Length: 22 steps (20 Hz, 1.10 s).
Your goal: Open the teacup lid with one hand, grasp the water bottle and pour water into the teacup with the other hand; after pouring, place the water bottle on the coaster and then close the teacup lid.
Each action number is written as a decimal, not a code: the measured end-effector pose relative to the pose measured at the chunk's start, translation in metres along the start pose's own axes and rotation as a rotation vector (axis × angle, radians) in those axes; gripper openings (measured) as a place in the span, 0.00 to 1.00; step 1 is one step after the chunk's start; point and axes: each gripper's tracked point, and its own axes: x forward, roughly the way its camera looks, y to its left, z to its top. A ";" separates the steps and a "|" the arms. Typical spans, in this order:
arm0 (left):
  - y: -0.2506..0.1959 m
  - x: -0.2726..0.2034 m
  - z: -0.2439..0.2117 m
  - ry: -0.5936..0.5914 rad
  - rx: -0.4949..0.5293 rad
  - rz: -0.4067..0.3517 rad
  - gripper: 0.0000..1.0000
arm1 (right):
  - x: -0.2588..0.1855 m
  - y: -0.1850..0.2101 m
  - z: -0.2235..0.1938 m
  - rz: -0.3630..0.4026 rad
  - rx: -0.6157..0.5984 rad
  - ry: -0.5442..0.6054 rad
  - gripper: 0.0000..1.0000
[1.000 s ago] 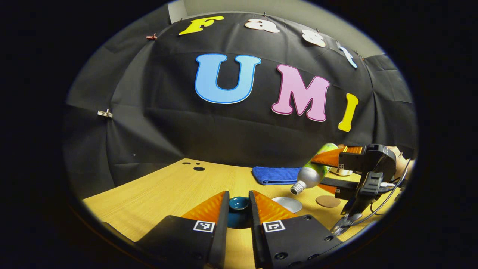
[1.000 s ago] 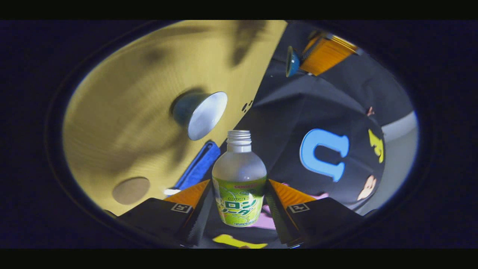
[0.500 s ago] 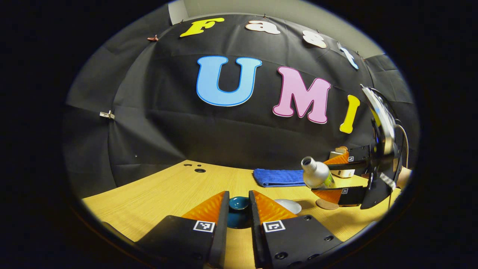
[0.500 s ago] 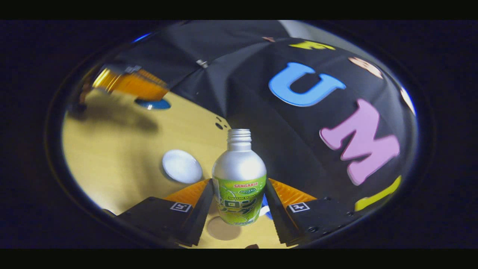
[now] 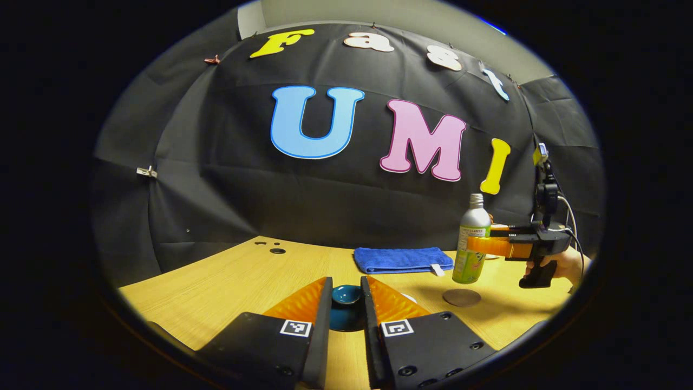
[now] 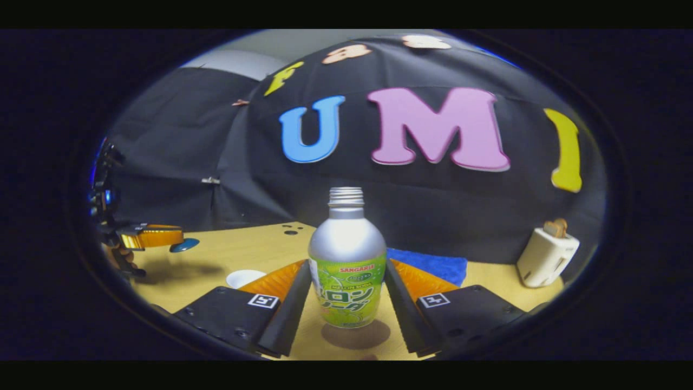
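My left gripper (image 5: 346,283) is shut on the small teal teacup lid (image 5: 346,296) and holds it above the wooden table. The white teacup (image 6: 244,278) stands uncovered; in the left gripper view its rim (image 5: 407,297) peeks out beside my right finger. My right gripper (image 6: 346,266) is shut on the silver and green water bottle (image 6: 346,241), which is upright and has no cap. The bottle (image 5: 472,238) hangs just above and behind the round brown coaster (image 5: 461,297). In the right gripper view the coaster (image 6: 354,335) lies directly below the bottle.
A folded blue towel (image 5: 403,259) lies at the back of the table (image 5: 227,281). A white toaster (image 6: 546,257) with bread stands at the far right. A hand (image 5: 563,264) holds the right gripper (image 5: 490,246). The left gripper (image 6: 151,236) shows with the lid (image 6: 184,246).
The bottle swung from tilted mouth-down over the teacup back to upright and moved right, over the coaster. My left gripper kept holding the lid in place.
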 end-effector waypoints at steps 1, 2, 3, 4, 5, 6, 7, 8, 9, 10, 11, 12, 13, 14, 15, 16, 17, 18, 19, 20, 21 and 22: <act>-0.002 0.000 0.000 0.002 0.003 -0.001 0.33 | 0.004 -0.002 -0.007 -0.008 0.035 -0.001 0.78; -0.004 0.000 -0.002 0.003 0.006 -0.003 0.33 | 0.011 -0.003 -0.013 -0.016 0.058 0.002 0.78; -0.006 0.001 -0.003 0.006 0.009 -0.003 0.33 | 0.015 -0.003 -0.018 -0.020 0.074 0.006 0.78; -0.008 0.001 -0.005 0.010 0.012 -0.004 0.33 | 0.014 -0.003 -0.020 -0.022 0.085 0.009 0.78; -0.011 0.002 -0.007 0.016 0.015 -0.006 0.33 | 0.015 -0.001 -0.022 -0.020 0.094 0.009 0.78; -0.014 0.004 -0.009 0.022 0.017 -0.010 0.34 | 0.015 -0.001 -0.024 -0.015 0.100 0.007 0.78; -0.016 0.006 -0.012 0.027 0.018 -0.013 0.34 | 0.015 -0.002 -0.025 -0.012 0.098 0.003 0.78; -0.018 0.008 -0.014 0.031 0.018 -0.016 0.34 | 0.016 -0.003 -0.027 -0.012 0.092 0.000 0.78; -0.020 0.009 -0.016 0.035 0.017 -0.018 0.33 | 0.016 -0.004 -0.031 -0.012 0.087 0.004 0.78; -0.021 0.010 -0.018 0.039 0.016 -0.019 0.33 | 0.017 -0.002 -0.034 -0.007 0.086 0.011 0.78; -0.022 0.012 -0.019 0.043 0.016 -0.019 0.33 | 0.016 0.000 -0.034 -0.003 0.082 0.002 0.74; -0.023 0.014 -0.020 0.046 0.018 -0.020 0.33 | 0.019 -0.002 -0.033 -0.005 0.073 0.005 0.78; -0.024 0.015 -0.020 0.047 0.021 -0.019 0.33 | 0.017 -0.002 -0.034 -0.004 0.071 0.003 0.78; -0.024 0.016 -0.020 0.046 0.025 -0.019 0.33 | 0.016 -0.001 -0.035 -0.004 0.070 0.007 0.79; -0.024 0.017 -0.018 0.044 0.032 -0.018 0.33 | 0.015 -0.001 -0.035 -0.004 0.069 0.007 0.79; -0.025 0.019 -0.018 0.042 0.040 -0.018 0.33 | 0.015 -0.002 -0.037 -0.009 0.070 0.016 0.81; -0.027 0.021 -0.016 0.040 0.047 -0.022 0.33 | 0.014 -0.005 -0.041 -0.023 0.074 0.034 0.81; -0.031 0.023 -0.013 0.038 0.049 -0.031 0.33 | 0.012 -0.005 -0.043 -0.028 0.081 0.039 0.83; -0.035 0.025 -0.012 0.036 0.047 -0.043 0.33 | 0.011 -0.004 -0.044 -0.029 0.089 0.050 0.84; -0.039 0.029 -0.012 0.036 0.044 -0.055 0.33 | 0.009 -0.004 -0.047 -0.029 0.095 0.063 0.84; -0.044 0.033 -0.010 0.035 0.044 -0.064 0.33 | 0.008 -0.005 -0.048 -0.035 0.097 0.069 0.85; -0.048 0.038 -0.008 0.031 0.046 -0.073 0.33 | 0.007 -0.008 -0.049 -0.041 0.099 0.071 0.86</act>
